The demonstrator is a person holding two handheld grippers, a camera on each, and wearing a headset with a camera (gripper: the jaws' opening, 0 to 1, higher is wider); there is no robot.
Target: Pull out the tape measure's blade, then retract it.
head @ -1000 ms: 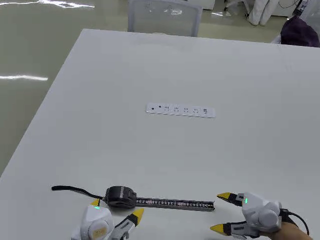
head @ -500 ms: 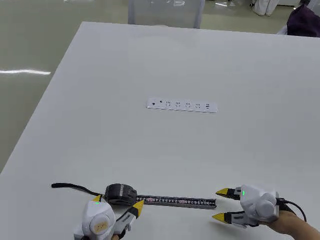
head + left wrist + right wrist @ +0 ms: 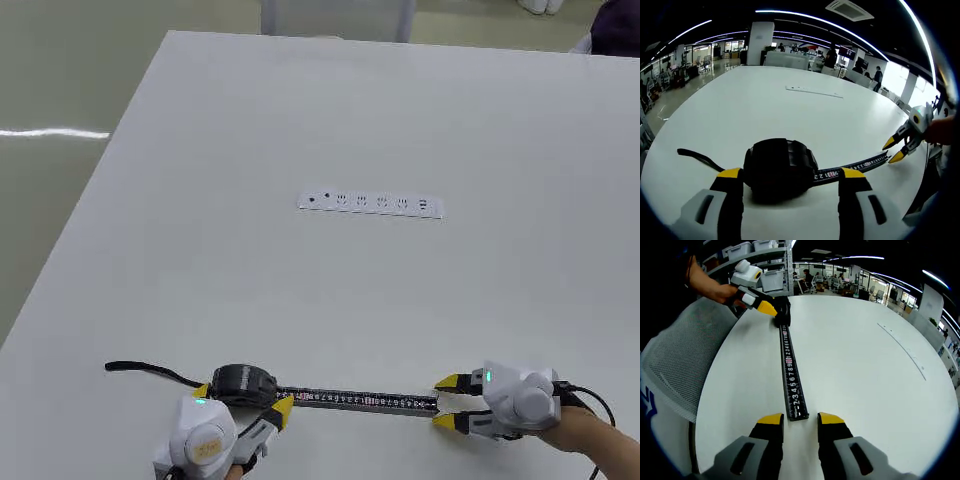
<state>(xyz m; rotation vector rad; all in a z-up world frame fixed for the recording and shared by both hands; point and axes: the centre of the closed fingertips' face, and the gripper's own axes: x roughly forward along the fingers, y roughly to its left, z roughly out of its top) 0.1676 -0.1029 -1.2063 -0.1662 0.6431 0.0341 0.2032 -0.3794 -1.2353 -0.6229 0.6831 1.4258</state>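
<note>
The left hand-held gripper (image 3: 791,173) stands wide astride the black tape measure case (image 3: 780,167) on the white worktop (image 3: 350,120); it should pinch the case firmly against sliding. The blade (image 3: 790,370) lies extended rightward, flat. The right hand-held gripper (image 3: 801,419), narrowly parted and empty, should close squarely on the blade's end, then pull level.

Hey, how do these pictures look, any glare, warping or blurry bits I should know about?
Head view: sharp, evenly lit, one glare streak on the floor. Left gripper view: fisheye bulges the table, tape measure case dark. Right gripper view: blade numbers crisp.
</note>
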